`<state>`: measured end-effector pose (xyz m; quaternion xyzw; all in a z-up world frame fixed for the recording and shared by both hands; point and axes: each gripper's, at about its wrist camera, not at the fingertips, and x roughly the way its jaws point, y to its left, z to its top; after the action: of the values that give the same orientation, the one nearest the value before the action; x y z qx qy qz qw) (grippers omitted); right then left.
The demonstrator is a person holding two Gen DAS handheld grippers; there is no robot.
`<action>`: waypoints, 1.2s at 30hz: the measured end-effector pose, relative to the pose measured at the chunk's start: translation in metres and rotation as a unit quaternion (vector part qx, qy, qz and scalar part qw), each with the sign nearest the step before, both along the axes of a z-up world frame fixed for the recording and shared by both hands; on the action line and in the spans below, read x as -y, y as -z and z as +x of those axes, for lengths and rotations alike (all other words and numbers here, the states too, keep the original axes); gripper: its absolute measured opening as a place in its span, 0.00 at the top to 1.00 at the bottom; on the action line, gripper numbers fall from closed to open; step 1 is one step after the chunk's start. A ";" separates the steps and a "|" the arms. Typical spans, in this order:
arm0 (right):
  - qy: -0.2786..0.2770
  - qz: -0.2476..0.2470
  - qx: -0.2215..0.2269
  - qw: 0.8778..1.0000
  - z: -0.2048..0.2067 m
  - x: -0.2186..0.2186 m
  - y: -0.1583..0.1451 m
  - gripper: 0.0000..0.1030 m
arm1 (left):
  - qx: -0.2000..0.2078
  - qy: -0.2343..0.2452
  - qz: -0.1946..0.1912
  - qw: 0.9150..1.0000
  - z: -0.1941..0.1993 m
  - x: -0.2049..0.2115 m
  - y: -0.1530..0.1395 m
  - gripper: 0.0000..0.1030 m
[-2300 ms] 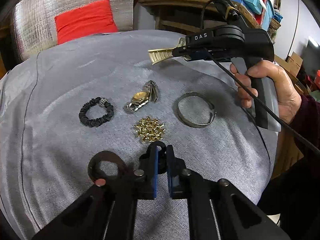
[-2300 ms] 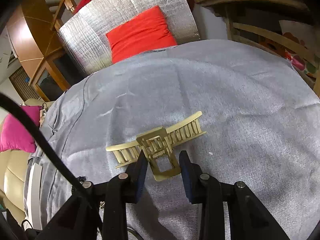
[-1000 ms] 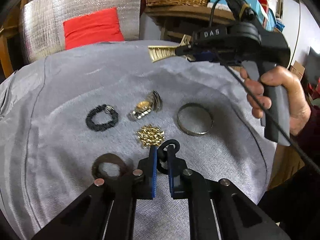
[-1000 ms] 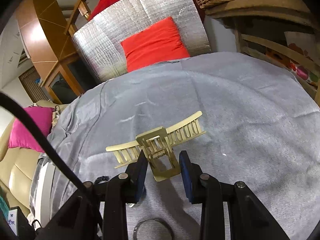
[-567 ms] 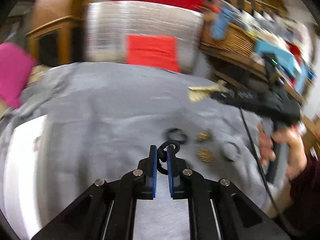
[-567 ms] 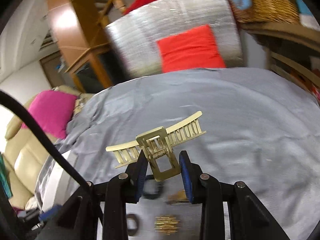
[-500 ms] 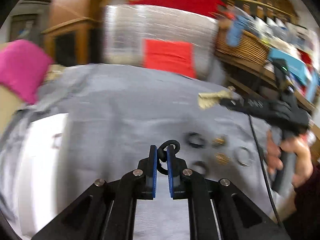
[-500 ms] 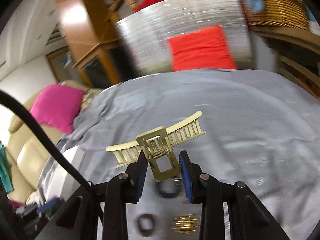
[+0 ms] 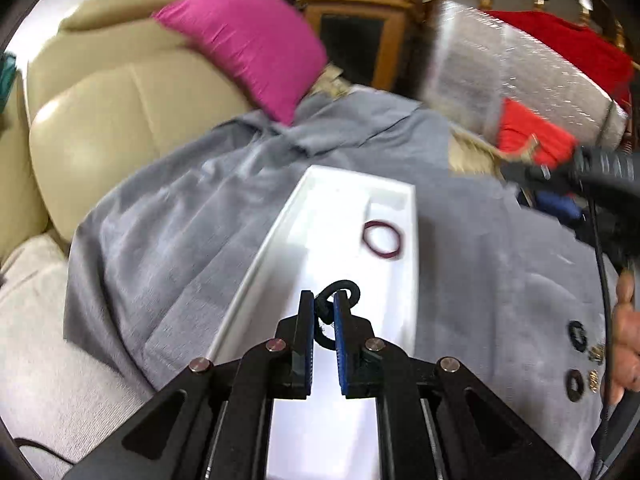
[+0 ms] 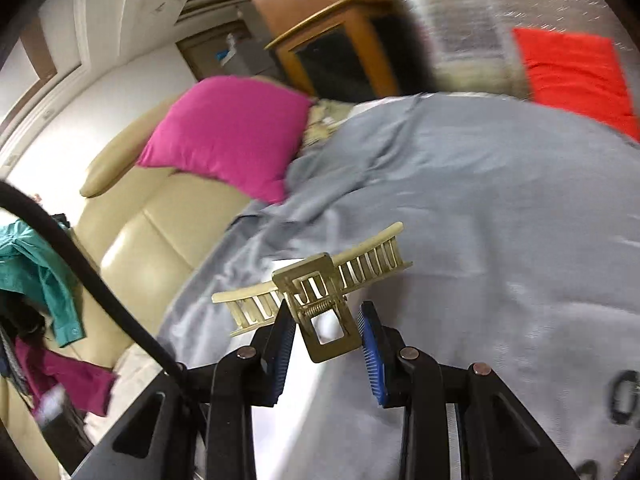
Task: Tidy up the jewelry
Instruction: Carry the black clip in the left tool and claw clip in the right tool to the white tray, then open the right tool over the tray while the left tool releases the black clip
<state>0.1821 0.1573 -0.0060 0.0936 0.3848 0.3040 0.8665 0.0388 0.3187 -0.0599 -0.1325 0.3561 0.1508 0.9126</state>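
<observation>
My left gripper (image 9: 323, 307) is shut on a black hair tie (image 9: 339, 296) and holds it above the near part of a long white tray (image 9: 320, 216). A dark red ring-shaped band (image 9: 382, 239) lies in the tray's far right. My right gripper (image 10: 327, 322) is shut on a gold claw hair clip (image 10: 316, 284), held over the grey cloth (image 10: 480, 216); it also shows in the left wrist view (image 9: 560, 172), blurred, at the right. Several small pieces lie on the cloth at the far right in the left wrist view: black rings (image 9: 576, 388) and gold bits (image 9: 596, 354).
A beige sofa (image 9: 100, 120) with a magenta cushion (image 9: 248, 44) stands behind the cloth's left side. A silver panel (image 9: 500, 80) and a red cushion (image 10: 576, 68) are at the back right. Clothes (image 10: 36, 272) hang at the left in the right wrist view.
Both grippers have swung left, away from the jewelry on the cloth. The white tray now lies under my left gripper. Both holds are unchanged.
</observation>
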 end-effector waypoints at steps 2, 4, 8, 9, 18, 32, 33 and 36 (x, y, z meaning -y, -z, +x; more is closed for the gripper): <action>-0.010 0.000 -0.009 1.000 0.007 -0.026 0.006 0.66 | -0.011 -0.015 0.003 1.000 0.001 -0.003 0.007 0.91; -0.013 -0.005 -0.023 1.000 0.018 -0.053 0.015 0.66 | -0.020 -0.022 -0.007 1.000 0.012 -0.007 0.011 0.91; -0.017 -0.020 -0.049 0.998 0.042 -0.086 0.037 0.66 | -0.041 -0.040 -0.032 0.998 0.022 -0.012 0.022 0.91; -0.017 -0.023 -0.057 0.998 0.049 -0.095 0.045 0.66 | -0.047 -0.045 -0.039 0.997 0.024 -0.013 0.025 0.91; -0.021 -0.037 -0.108 0.993 0.073 -0.112 0.078 0.66 | -0.082 -0.056 -0.062 0.993 0.031 -0.016 0.038 0.90; 0.020 -0.021 -0.129 0.991 0.075 -0.056 0.094 0.55 | -0.126 -0.051 -0.055 0.989 0.035 -0.012 0.055 0.88; 0.024 -0.019 -0.130 0.991 0.073 -0.050 0.094 0.56 | -0.127 -0.048 -0.051 0.989 0.035 -0.010 0.055 0.88; 0.038 -0.012 -0.125 0.991 0.069 -0.028 0.091 0.56 | -0.130 -0.037 -0.046 0.990 0.036 -0.004 0.056 0.88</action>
<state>0.2511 0.1849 -0.0974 0.1349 0.4898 0.2522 0.8236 0.0753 0.3223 -0.1161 -0.1667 0.4732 0.1838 0.8453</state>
